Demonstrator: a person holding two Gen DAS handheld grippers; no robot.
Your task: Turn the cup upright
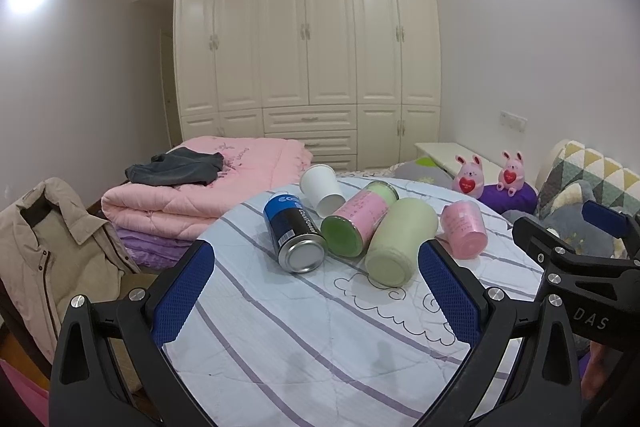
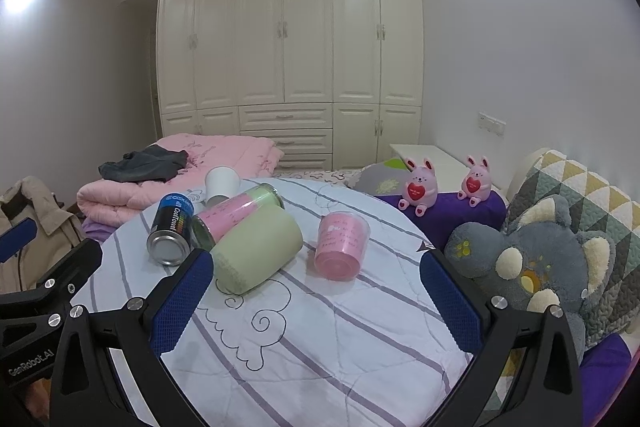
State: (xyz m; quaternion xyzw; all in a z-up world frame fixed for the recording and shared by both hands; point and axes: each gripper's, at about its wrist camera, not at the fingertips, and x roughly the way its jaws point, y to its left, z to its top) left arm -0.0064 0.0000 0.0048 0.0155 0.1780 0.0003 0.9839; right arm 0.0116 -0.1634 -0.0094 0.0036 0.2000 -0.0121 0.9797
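Several cups and cans lie on their sides on a striped quilt [image 1: 320, 339] [image 2: 340, 327]. A pale green cup [image 1: 400, 241] [image 2: 256, 247] lies nearest, base toward me. A pink cup [image 1: 464, 229] [image 2: 342, 245] lies to its right. A pink and green jar [image 1: 360, 219] [image 2: 236, 213], a blue and black can [image 1: 292, 231] [image 2: 172, 231] and a white paper cup [image 1: 322, 189] [image 2: 221, 185] lie behind and left. My left gripper [image 1: 316, 263] and right gripper [image 2: 316, 263] are both open and empty, short of the cups.
A folded pink duvet [image 1: 200, 195] with dark clothing lies to the left. Two pink plush rabbits [image 2: 420, 187] sit on a purple cushion [image 2: 460, 211] at right, beside a grey plush toy [image 2: 532, 267]. A beige jacket [image 1: 48, 247] hangs at far left. White wardrobes [image 1: 308, 39] stand behind.
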